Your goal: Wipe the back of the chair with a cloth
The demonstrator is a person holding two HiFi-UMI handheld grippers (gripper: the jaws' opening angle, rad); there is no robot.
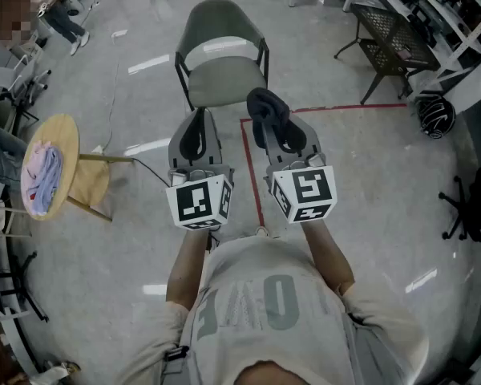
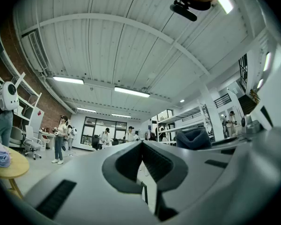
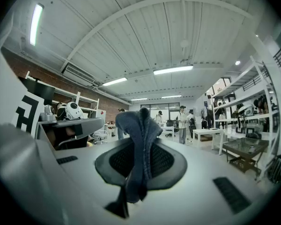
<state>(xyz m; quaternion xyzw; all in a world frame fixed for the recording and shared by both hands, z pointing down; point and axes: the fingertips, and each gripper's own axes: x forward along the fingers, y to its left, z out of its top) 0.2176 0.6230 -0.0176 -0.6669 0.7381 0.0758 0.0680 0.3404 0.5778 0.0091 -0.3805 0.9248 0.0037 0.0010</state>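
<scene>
A grey-green chair [image 1: 224, 74] stands on the floor ahead of me, its rounded back [image 1: 220, 18] on the far side. My right gripper [image 1: 274, 131] is shut on a dark blue cloth [image 1: 266, 109], which bunches up above the jaws just short of the seat's near right edge. In the right gripper view the cloth [image 3: 139, 139] stands pinched between the jaws of the right gripper [image 3: 140, 161]. My left gripper [image 1: 196, 127] is beside it, jaws together and empty. The left gripper [image 2: 142, 146] points across the room, with the cloth [image 2: 193, 138] showing at its right.
A round wooden stool [image 1: 64, 139] with pale cloths [image 1: 40, 179] stands at the left. A red tape line [image 1: 252, 175] runs on the floor under my grippers. A black mesh table [image 1: 393, 38] and a helmet [image 1: 435, 115] are at the right. People stand in the distance.
</scene>
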